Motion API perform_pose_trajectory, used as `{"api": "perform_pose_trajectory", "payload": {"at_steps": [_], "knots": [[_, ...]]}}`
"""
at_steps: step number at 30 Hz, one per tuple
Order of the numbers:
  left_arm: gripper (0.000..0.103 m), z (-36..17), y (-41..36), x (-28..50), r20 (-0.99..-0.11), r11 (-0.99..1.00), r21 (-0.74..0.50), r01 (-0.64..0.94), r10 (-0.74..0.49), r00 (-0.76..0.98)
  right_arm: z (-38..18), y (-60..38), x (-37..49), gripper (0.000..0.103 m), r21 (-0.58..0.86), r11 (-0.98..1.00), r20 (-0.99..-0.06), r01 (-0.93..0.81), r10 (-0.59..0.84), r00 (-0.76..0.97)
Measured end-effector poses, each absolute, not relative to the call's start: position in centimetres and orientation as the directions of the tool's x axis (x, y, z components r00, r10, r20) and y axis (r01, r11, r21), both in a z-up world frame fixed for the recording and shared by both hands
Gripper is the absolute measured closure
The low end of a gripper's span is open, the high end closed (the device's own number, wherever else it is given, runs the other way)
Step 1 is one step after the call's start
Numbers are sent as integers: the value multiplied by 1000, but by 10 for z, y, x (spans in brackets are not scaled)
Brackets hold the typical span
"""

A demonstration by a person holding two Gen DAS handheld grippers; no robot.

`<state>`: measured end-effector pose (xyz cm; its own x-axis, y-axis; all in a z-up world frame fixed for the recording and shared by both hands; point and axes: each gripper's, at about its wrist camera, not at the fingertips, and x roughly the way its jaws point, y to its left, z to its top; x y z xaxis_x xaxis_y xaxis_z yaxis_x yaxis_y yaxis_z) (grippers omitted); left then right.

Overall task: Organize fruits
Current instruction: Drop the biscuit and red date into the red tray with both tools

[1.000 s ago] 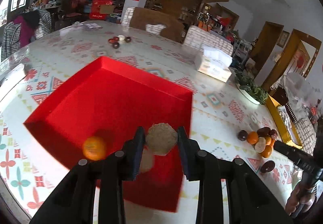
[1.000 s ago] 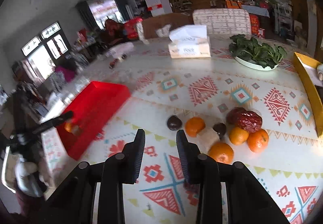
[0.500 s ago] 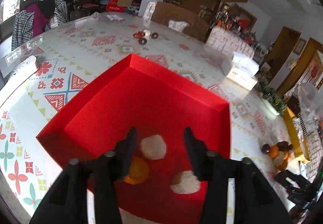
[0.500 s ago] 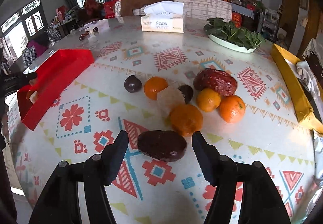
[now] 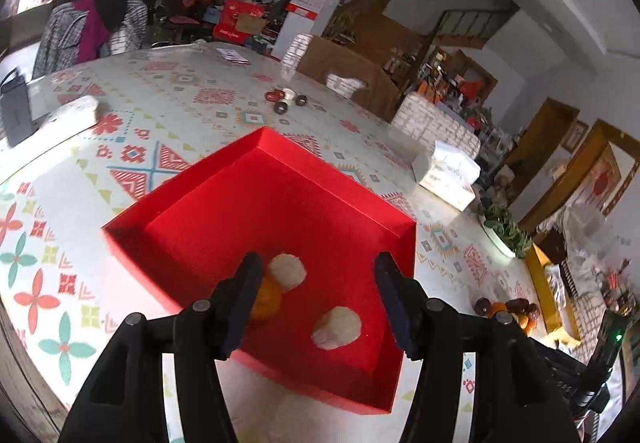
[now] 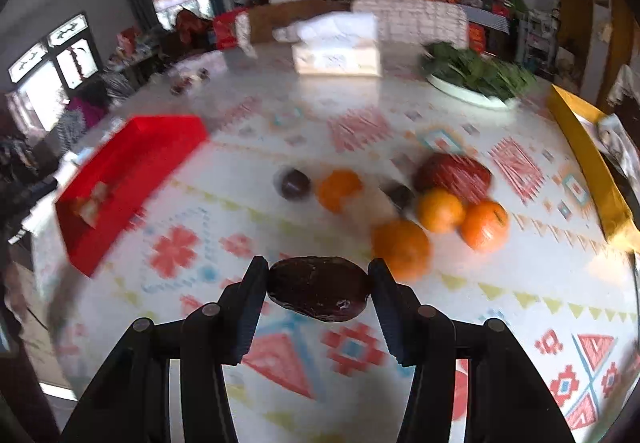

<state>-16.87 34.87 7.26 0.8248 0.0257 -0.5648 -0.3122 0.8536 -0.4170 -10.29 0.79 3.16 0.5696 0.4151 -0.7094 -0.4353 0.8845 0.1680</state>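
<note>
My left gripper [image 5: 316, 299] is open and empty above the red tray [image 5: 320, 183]. In the tray lie two pale round fruits [image 5: 286, 272] [image 5: 337, 327] and an orange [image 5: 266, 299], partly hidden by my left finger. My right gripper [image 6: 318, 289] is shut on a dark brown oblong fruit [image 6: 318, 289], held above the table. Beyond it sits a pile of fruit: several oranges [image 6: 402, 249], a large red fruit [image 6: 454, 177], a dark plum [image 6: 295, 183]. The red tray also shows in the right wrist view [image 6: 120, 171], at the left.
A tissue box [image 6: 336, 57] and a plate of greens [image 6: 476, 77] stand at the table's far side. A yellow tray [image 6: 588, 159] lies at the right edge. Small dark items [image 5: 286, 101] sit beyond the red tray. A white object [image 5: 72, 115] lies at the far left.
My left gripper let go of the pale fruit into the tray, opened wide and pulled back. My right gripper closed on the dark brown fruit and lifted it.
</note>
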Motion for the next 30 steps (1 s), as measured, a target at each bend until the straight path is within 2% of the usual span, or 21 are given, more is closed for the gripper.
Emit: {"api": "perform_pose_trajectory", "payload": {"at_steps": [5,9,15,18,22,26,30], "knots": [[45,68,362,-183,-549,817,-470,-335,27,835,55,72,-98,47,220,789,-679,-573,546,491],[45,66,366,-190,-549,816,-465,-344,40,835,64,135,-94,47,240,705,-664,-667,620,417],[45,64,370,-193,-554,823,-454,-342,40,832,57,212,-86,47,223,642,-682,-734,640,353],[40,61,371,-193,-555,823,-455,-339,35,831,45,235,-78,47,229,639,-706,-734,629,327],[39,56,372,-191,-561,818,-466,-337,22,827,43,245,-73,46,224,639,-706,-736,627,330],[39,56,369,-192,-559,820,-467,-332,17,829,55,236,-75,37,215,647,-677,-732,639,366],[39,61,364,-193,-550,826,-464,-321,15,835,69,214,-76,36,227,665,-641,-712,652,405]]}}
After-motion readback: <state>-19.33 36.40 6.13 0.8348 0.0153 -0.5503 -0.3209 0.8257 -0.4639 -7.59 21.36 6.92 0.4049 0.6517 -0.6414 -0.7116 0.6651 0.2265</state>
